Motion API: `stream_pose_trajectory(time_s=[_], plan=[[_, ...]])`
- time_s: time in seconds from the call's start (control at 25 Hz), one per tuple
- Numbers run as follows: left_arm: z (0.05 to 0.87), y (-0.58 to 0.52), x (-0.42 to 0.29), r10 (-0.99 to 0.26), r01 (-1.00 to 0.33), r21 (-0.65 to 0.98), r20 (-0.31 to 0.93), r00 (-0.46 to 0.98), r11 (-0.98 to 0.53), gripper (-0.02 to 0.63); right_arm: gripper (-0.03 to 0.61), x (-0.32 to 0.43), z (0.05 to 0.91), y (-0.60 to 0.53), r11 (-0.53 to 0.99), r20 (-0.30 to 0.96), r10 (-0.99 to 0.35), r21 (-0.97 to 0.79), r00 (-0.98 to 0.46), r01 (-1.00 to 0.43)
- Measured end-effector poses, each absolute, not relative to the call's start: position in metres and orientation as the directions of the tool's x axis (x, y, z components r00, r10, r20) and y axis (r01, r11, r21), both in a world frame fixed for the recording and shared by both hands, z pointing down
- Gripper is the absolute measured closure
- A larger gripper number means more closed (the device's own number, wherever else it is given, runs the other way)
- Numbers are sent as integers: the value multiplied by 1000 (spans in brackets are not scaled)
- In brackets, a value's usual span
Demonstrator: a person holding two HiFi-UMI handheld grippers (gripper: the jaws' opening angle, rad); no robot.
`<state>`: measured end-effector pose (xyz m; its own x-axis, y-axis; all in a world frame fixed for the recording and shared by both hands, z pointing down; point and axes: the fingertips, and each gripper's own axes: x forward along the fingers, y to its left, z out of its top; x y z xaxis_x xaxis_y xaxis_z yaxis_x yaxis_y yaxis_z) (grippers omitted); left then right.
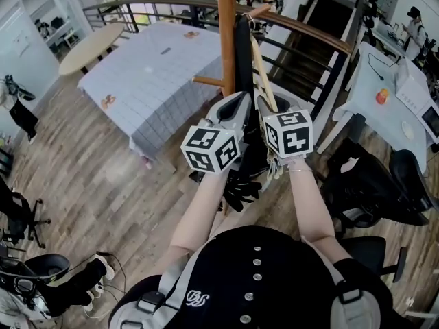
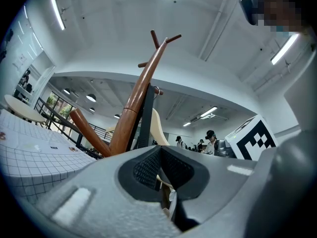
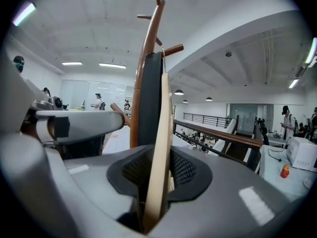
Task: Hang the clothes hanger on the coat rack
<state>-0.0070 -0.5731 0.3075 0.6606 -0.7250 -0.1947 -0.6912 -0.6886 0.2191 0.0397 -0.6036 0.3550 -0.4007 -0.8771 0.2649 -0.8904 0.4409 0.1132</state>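
A brown wooden coat rack stands straight ahead of me. A pale wooden clothes hanger carrying a black garment hangs against the pole, its hook up by a side peg. In the right gripper view the hanger's arm runs upright between the jaws of my right gripper, whose pads stand a little off it. My left gripper is closed on a lower pale part of the hanger, beside the rack. Both grippers sit side by side at the garment.
A table with a checked cloth lies behind the rack on the left, and a round table farther back. A curved wooden railing and stairs run to the right. White desks and black office chairs stand at right.
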Motion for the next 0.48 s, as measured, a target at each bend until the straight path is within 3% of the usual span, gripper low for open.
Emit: stream_pose_trajectory(time_s=[0.12,0.48], plan=[[309,-567,-5,-723,-689,217,-194,664,-691,617,450,32,355,-595,477,260,-861,115,-437,-871],[301,-546,-7,-715,-692,183,-202,669,-699,617,383,31,328,-563,497,142,-865,104,-482,-861]])
